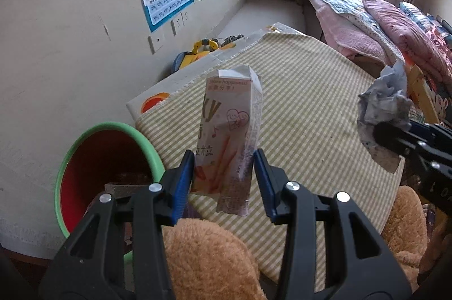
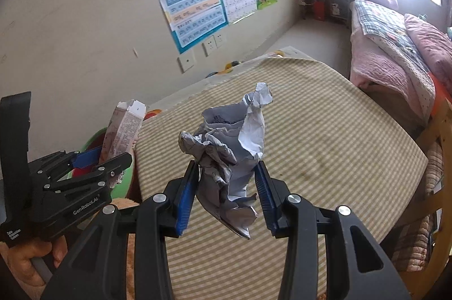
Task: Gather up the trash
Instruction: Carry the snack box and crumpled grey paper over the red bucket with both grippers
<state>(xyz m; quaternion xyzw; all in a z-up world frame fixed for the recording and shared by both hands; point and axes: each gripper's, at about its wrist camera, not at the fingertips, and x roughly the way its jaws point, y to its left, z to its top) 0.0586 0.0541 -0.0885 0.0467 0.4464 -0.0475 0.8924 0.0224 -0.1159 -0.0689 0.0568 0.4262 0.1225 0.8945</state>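
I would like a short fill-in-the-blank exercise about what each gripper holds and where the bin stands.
1. The left gripper is closed on a pink snack ____.
2. The right gripper holds a ball of crumpled ____.
3. The bin beside the table has a ____ rim and a red inside.
4. The cloth on the table has a ____ pattern.

Missing words: box; paper; green; striped
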